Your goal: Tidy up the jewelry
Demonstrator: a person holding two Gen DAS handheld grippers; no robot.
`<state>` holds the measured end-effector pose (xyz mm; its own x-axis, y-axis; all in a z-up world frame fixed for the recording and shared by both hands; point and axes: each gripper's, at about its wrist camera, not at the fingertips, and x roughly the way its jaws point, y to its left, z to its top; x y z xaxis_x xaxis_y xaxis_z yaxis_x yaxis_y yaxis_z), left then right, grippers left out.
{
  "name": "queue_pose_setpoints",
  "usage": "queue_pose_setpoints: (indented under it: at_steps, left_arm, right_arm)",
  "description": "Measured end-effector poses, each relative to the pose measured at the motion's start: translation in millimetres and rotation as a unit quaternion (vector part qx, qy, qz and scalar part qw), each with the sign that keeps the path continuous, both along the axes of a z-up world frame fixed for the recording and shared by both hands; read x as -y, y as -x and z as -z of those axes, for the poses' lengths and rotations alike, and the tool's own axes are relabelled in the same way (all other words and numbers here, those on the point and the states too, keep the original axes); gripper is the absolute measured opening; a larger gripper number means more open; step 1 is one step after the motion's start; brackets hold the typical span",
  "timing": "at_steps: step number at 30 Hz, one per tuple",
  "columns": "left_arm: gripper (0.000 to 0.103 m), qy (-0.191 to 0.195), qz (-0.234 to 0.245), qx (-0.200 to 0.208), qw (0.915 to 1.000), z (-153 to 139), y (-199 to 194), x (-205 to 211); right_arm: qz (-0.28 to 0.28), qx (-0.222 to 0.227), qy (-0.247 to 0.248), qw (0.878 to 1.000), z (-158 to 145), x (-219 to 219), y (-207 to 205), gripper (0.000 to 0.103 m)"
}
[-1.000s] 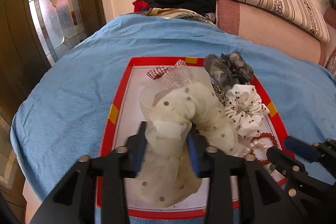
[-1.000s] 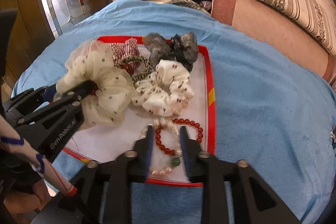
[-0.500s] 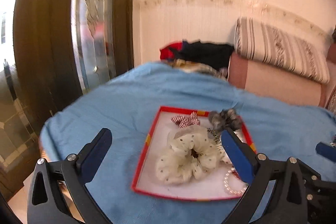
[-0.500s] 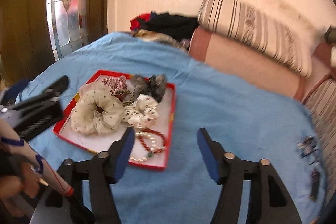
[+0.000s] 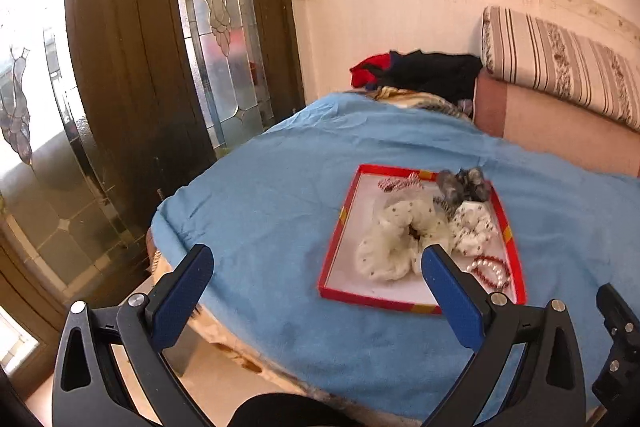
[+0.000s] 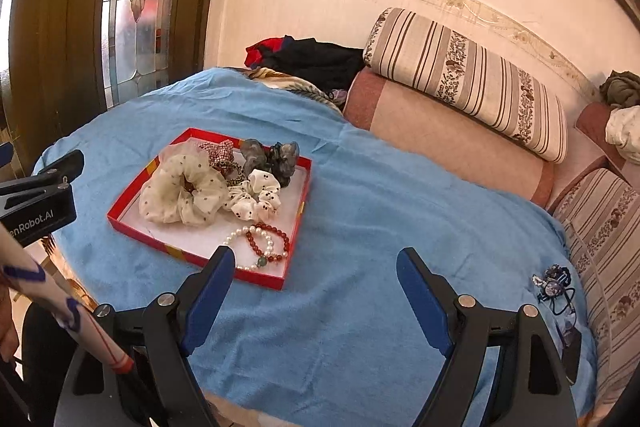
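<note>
Both grippers hang above the blue blanket, left gripper & right gripper fingers wide apart, holding nothing. Scrunchies, bead bracelets in red tray.

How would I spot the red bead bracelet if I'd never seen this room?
Find the blue blanket, then the shallow red tray lying on it. The red bead bracelet lies in the tray's near corner, overlapping a white pearl bracelet; unlike the fabric scrunchies behind, it is a ring of glossy dark-red beads.
</note>
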<state>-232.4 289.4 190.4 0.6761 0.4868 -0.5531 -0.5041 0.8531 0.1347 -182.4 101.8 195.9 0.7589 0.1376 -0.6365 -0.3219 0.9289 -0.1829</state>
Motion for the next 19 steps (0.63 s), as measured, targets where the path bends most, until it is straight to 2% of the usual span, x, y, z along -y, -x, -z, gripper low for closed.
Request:
queue_pose_setpoints:
  at_steps: [4,19]
  left_arm:
    - [0.103,-0.034,0.003,-0.014,0.9993,1.9,-3.3,14.2]
    - [0.103,-0.071,0.027,-0.033,0.9965,10.8,-12.9,39.3]
  right_arm:
    - [0.001,0.001,-0.003,1.0,0.9,3.7,2.7,0.086]
    - [0.012,-0.011,-0.014,1.0,7.0,14.4,-4.5,0.086]
